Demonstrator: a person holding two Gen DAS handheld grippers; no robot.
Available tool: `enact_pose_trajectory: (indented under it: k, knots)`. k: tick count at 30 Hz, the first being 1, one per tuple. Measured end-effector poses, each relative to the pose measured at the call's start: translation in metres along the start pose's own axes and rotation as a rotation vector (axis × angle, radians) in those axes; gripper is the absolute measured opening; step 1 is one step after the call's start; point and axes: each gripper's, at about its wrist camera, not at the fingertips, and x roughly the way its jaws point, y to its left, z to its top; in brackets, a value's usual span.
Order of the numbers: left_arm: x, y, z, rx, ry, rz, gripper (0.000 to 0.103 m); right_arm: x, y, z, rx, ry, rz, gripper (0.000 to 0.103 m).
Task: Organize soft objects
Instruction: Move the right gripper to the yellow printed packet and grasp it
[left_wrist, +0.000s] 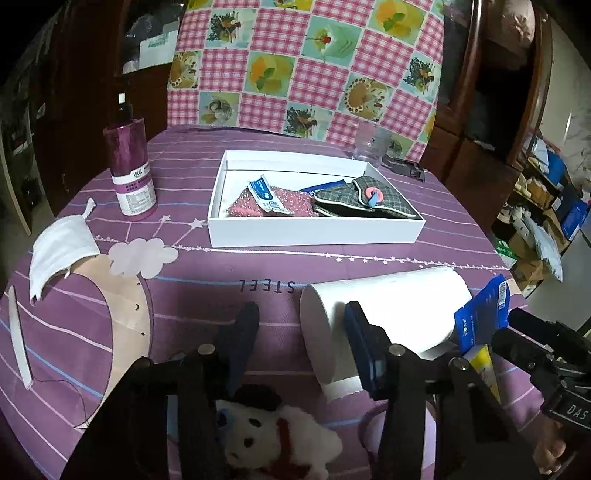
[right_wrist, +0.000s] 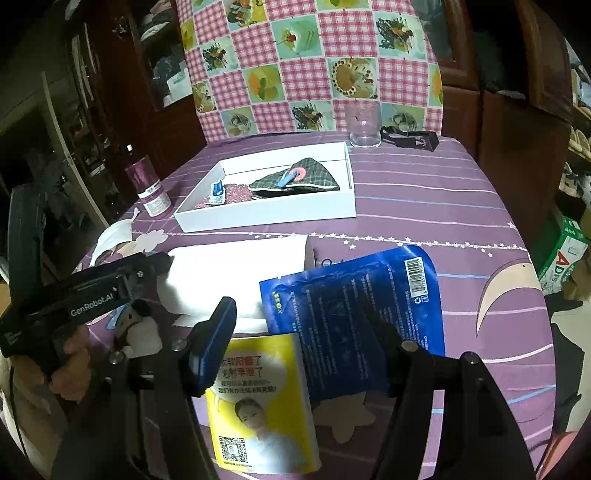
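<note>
Left gripper (left_wrist: 295, 332) half-open, astride the white plush snowman toy (left_wrist: 275, 439), grip impossible to tell; right gripper (right_wrist: 299, 332) wide, empty over the blue foil packet (right_wrist: 354, 314), presumably bound for the white cardboard tray (left_wrist: 314, 232).

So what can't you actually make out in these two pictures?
- Plush toy, left wrist view: lower part cut off by the edge, sides hidden by the left tongs.
- Blue packet, right wrist view: print too small.
- Blue item in the box: mostly under the plaid pouch.
</note>
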Motion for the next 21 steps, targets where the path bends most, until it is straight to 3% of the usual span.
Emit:
enact_pose_trajectory:
  k: [8, 12, 21]
  knots:
    - [-0.007, -0.003, 0.001, 0.042, -0.051, 0.027, 0.048, 0.002, -0.001, 0.000, 0.007, 0.003, -0.025, 0.066]
    - [-0.007, -0.004, 0.001, 0.045, -0.031, -0.008, 0.049, 0.001, 0.001, -0.002, -0.005, 0.022, -0.006, 0.066]
    - [-0.017, -0.010, -0.003, 0.060, -0.032, -0.049, 0.067, 0.001, 0.009, -0.010, -0.043, 0.061, 0.040, 0.066]
